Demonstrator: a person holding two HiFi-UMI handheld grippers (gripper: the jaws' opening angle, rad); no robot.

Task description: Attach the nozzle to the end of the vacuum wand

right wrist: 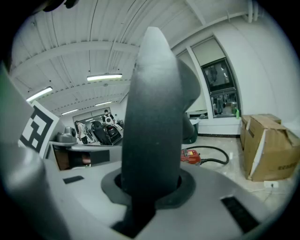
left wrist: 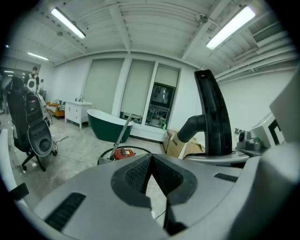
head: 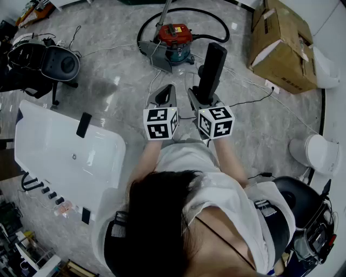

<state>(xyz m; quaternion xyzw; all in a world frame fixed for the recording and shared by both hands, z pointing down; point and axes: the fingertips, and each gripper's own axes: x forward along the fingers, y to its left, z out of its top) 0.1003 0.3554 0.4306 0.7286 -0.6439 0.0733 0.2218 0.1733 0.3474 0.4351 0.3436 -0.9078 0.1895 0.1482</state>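
Observation:
A tall black nozzle (head: 211,70) stands upright between the jaws of my right gripper (head: 203,101), which is shut on its lower part. In the right gripper view the nozzle (right wrist: 152,117) fills the middle and hides much of the room beyond my right gripper (right wrist: 150,187). My left gripper (head: 165,93) sits beside it on the left, shut with nothing in it; its pads (left wrist: 140,173) meet, and the nozzle (left wrist: 213,117) shows to the right of my left gripper (left wrist: 150,171). The red and teal vacuum (head: 174,39) lies on the floor ahead, its wand (head: 164,11) slanting away.
A black hose (head: 216,24) loops round the vacuum. A white tub (head: 32,140) lies at the left, a black chair (head: 51,62) behind it. Cardboard boxes (head: 281,46) stand at the right, with a white toilet (head: 316,152) nearer. Thin cables (head: 254,100) cross the floor.

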